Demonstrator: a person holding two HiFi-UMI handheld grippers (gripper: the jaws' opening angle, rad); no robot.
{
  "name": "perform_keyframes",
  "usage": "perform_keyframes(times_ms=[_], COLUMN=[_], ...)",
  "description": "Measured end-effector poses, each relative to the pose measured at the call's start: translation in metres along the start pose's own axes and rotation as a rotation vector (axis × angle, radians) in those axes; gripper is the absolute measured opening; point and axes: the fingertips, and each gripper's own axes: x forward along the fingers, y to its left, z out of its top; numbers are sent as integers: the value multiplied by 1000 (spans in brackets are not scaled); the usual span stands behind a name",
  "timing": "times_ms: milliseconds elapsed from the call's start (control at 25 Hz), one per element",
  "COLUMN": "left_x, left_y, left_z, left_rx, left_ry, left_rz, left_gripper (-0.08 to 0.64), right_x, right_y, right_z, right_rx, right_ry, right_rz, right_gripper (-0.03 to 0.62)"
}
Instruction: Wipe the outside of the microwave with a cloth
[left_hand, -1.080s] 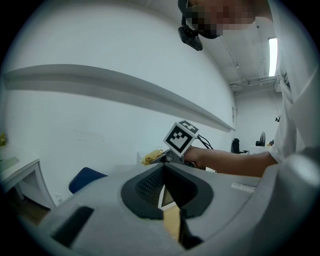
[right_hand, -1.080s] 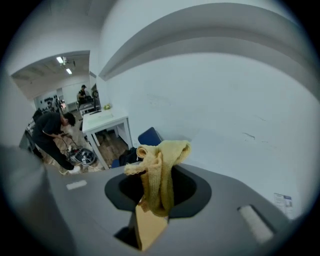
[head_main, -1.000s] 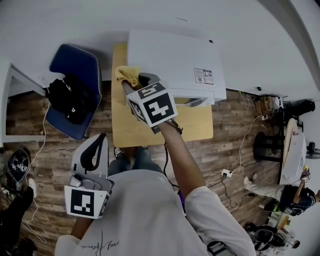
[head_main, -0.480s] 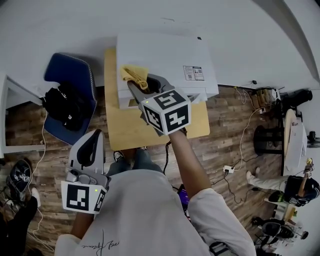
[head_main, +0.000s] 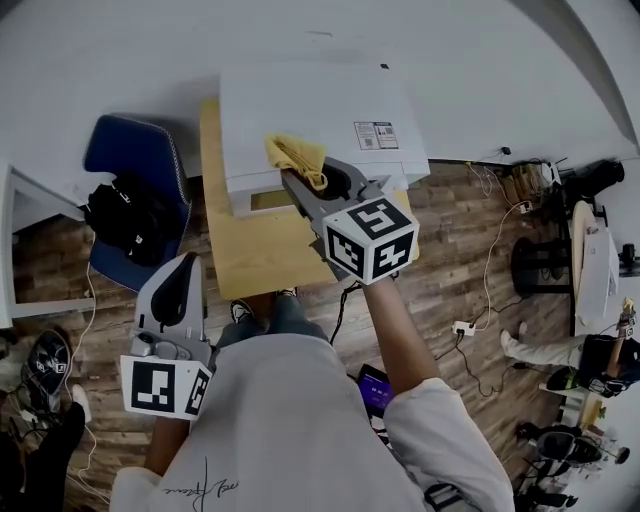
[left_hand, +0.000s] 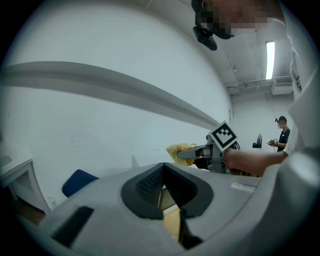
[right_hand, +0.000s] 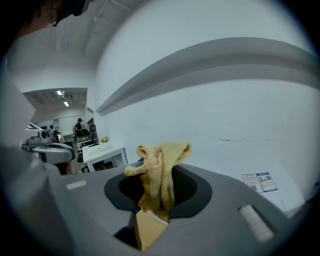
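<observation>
Right gripper (head_main: 297, 180) clamps bunched yellow cloth (head_main: 296, 155) over white microwave (head_main: 330, 100); left gripper (head_main: 186, 268) closed, empty.

Microwave (head_main: 320, 110) on table (head_main: 250, 250) — chair (head_main: 140, 155) left of table, bag (head_main: 128, 215) on it.

You have no print here that can be read. A white label (head_main: 375, 135) lies on the microwave (head_main: 300, 100) top, right of your right gripper's (head_main: 298, 180) jaws pinching the cloth (head_main: 297, 155); its lettering is too small. Both marker cubes (head_main: 372, 240) carry only black-and-white patterns. The script on your shirt (head_main: 205, 490) is illegible.
</observation>
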Motion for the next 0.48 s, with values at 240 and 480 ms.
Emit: perform_keyframes(times_ms=[240,480], left_x=[-1,-1], left_y=[1,2], left_z=[1,-5], left_rx=[-19,-23], left_ry=[-1,11], left_rz=[5,10], left_gripper=[-5,-5], right_x=[-31,-61], right_y=[-12,-17], right_z=[-10,-25], right_rx=[24,82], right_ry=[-25,-29], right_rz=[-48,-70], right_gripper=[123,123])
